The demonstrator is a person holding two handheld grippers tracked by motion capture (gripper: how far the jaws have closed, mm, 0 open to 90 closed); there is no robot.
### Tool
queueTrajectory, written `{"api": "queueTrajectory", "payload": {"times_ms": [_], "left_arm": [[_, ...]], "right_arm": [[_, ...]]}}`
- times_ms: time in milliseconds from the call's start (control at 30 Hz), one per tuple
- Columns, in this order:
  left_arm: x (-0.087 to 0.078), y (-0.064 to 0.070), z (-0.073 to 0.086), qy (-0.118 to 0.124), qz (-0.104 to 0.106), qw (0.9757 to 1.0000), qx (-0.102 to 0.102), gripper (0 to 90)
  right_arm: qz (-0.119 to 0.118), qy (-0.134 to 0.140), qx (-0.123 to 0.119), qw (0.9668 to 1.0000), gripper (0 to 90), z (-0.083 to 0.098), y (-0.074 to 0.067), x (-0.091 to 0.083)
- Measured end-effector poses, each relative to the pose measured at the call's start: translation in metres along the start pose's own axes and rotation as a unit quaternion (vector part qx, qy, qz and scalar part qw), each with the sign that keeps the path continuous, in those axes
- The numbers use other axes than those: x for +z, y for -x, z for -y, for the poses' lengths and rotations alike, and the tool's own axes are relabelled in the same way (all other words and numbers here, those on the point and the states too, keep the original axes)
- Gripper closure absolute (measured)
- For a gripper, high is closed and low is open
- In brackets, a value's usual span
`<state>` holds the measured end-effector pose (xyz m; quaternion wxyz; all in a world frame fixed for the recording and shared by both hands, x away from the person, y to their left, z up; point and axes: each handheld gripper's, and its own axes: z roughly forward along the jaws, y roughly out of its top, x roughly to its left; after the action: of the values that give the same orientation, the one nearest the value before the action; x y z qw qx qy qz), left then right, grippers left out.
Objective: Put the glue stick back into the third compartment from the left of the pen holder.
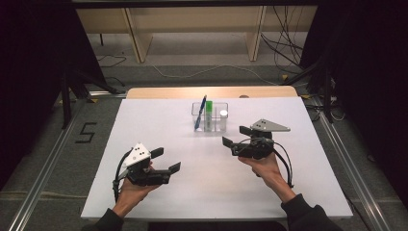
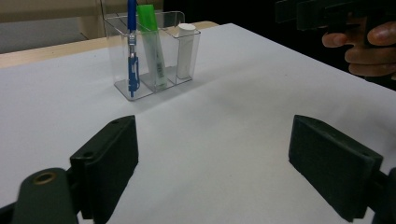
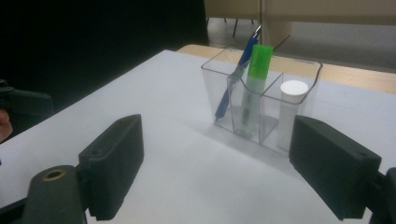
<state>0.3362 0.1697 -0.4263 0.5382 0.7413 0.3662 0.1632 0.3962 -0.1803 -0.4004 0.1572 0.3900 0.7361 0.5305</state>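
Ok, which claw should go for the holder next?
Probably the right claw: it sits open, closer to the holder, with jaws facing it. The left claw, also open, is farther back near the table's front.

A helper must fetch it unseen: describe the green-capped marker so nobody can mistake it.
On the white table, toward the far edge, stands a clear three-compartment holder. The marker stands upright in its middle compartment, between a leaning blue pen and a white-capped tube; it alone has a bright green cap.
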Motion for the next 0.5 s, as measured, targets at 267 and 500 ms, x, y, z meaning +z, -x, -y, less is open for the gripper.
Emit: {"api": "queueTrajectory", "payload": {"times_ms": [267, 500], "left_arm": [[-0.001, 0.000, 0.000, 0.000, 0.000, 1.0000, -0.001, 15.2], [-0.002, 0.000, -0.001, -0.001, 0.003, 1.0000, 0.001, 15.2]], "right_arm": [[-0.004, 0.004, -0.007, 1.0000, 18.8, 0.006, -0.001, -0.007], [-0.006, 0.003, -0.015, 0.9999, 18.8, 0.017, 0.000, -0.017]]}}
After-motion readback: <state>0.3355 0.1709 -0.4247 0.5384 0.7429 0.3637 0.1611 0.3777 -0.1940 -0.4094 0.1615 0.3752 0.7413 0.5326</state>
